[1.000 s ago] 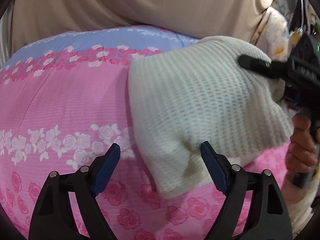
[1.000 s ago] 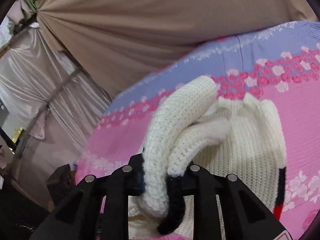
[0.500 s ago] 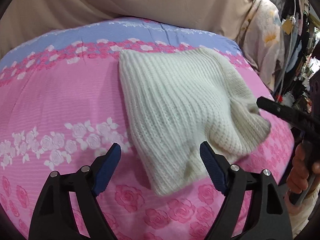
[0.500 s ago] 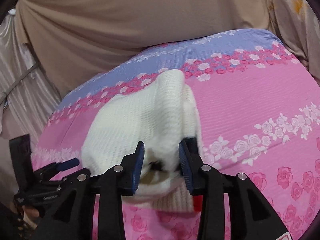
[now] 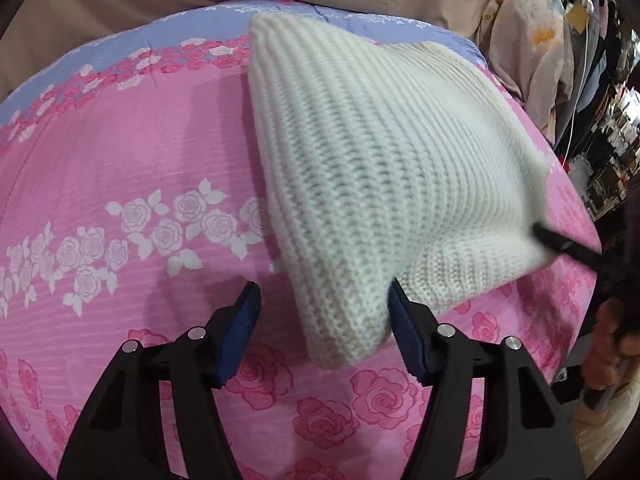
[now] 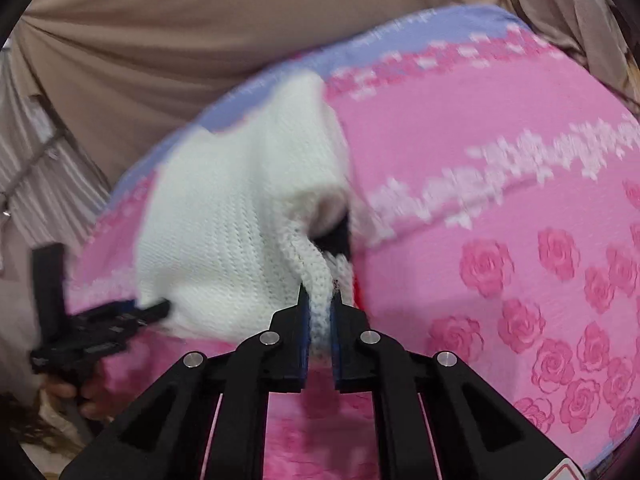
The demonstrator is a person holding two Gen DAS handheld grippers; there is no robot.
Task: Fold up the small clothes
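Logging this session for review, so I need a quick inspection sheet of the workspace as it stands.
Surface: pink floral bedcover with a lilac band at the far edge.
Job's things: white knit garment, partly folded.
Clutter: nothing seen.
Grippers: right tool clamped on a knit edge; left tool jaws just closing, garment corner between them, not yet pinched.
Cables: white cord hanging in the background.
Surroundings: beige drape, floral fabric.

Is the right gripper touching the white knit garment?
Touching. The right wrist view shows the right gripper shut on a fold of the white knit garment.
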